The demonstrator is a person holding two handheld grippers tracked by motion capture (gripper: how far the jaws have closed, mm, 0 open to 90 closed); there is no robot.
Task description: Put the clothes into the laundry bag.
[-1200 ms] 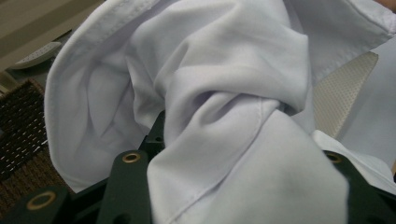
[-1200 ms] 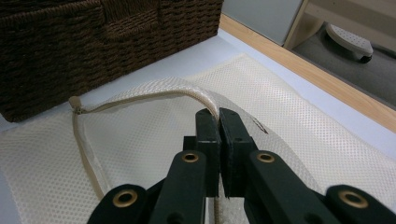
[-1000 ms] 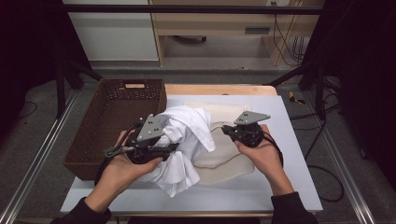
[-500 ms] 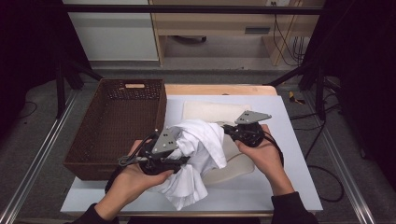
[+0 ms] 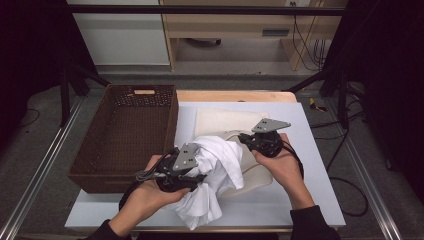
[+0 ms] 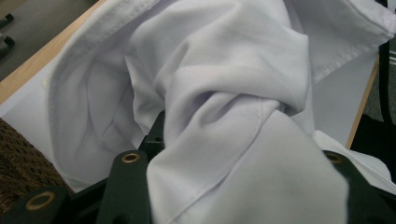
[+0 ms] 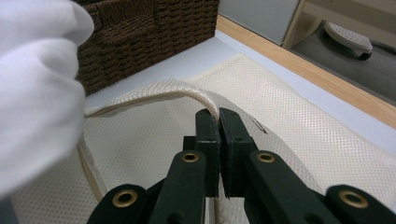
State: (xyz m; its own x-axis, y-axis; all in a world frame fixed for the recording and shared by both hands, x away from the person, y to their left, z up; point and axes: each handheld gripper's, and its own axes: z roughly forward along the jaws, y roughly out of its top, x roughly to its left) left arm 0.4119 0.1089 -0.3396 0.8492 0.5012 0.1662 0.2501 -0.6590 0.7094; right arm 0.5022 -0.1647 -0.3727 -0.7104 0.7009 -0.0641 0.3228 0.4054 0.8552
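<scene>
since the earlier frames, left gripper (image 5: 197,172) carried down and toward the near edge, crumpled white cotton shirt (image 5: 212,175) dragged along with it; right gripper (image 5: 250,140) kept in place.

left gripper: jaws partly closed on a bunched, twisted fold of the white shirt (image 6: 233,121), cloth draped over both black jaws in the left gripper view, pads buried in fabric. rest of the shirt heaped just right of the gripper, a tail hanging down to the near edge of the table, upper folds lying over the cream mesh-textured laundry bag (image 5: 225,122).

right gripper (image 7: 218,122): jaws pressed together, pinching the thick rolled rim of the cream bag (image 7: 159,93), rim lifted into an arch off the bag's flat lower layer, mouth held open toward the shirt. white cloth blurred at the left edge of the right gripper view, close by the raised rim.

beneath both: white tabletop (image 5: 310,165) with a pale wooden strip along its far edge. dark brown woven wicker basket (image 5: 125,135), rectangular, standing on the table's left side, just beside the left hand (image 5: 150,192). right hand (image 5: 282,167) resting over the bag's near right part.

beyond: grey floor, black stand legs and cables at either side, pale wooden furniture against the far wall.
</scene>
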